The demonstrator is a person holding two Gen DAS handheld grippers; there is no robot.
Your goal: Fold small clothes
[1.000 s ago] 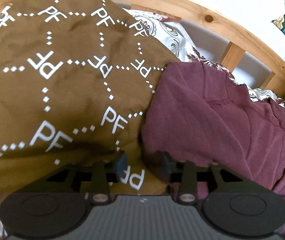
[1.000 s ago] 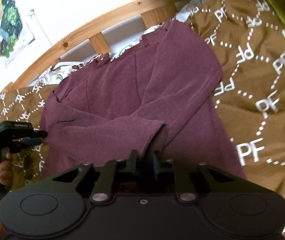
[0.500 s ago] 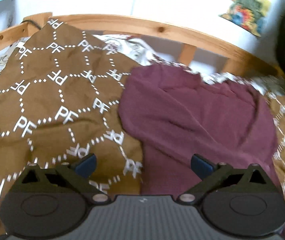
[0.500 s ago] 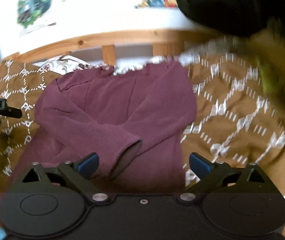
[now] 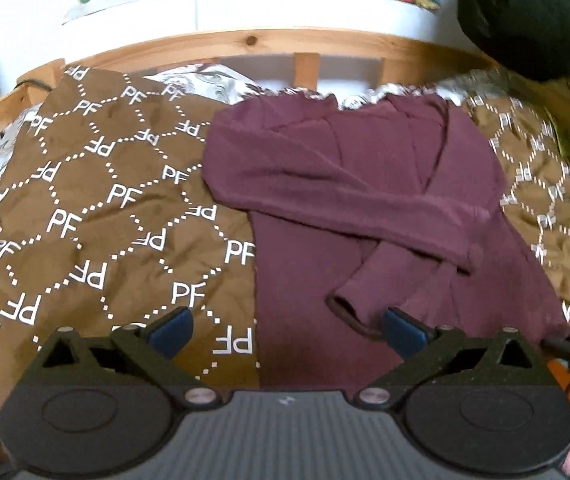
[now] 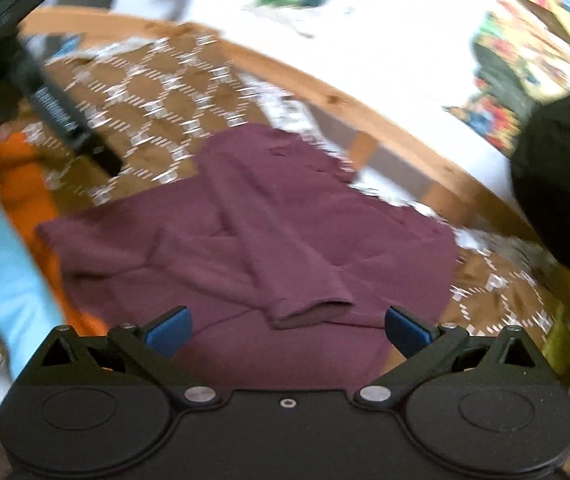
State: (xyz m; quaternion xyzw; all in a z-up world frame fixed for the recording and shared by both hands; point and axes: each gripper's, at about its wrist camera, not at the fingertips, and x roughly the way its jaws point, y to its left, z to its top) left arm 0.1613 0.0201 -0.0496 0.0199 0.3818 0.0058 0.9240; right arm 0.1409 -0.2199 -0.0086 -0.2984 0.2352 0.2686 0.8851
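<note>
Maroon top [image 5: 365, 184] – soft matt knit; bedspread [image 5: 97, 208] – smooth printed cloth; rail [image 5: 245, 42] – knotty wood.

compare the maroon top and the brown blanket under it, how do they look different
The maroon top is plain; the brown blanket carries white PF letters and dotted hexagons. The top is small, its sleeves folded across its body; the blanket spreads wide past it on both sides. Both lie on the wooden-framed bed.

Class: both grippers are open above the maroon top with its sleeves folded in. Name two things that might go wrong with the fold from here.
1. The upper sleeve lies loose across the top; lifting the hem could slide it off.
2. The blanket beneath is creased, so the left gripper or right gripper might pinch it along with the top.
</note>
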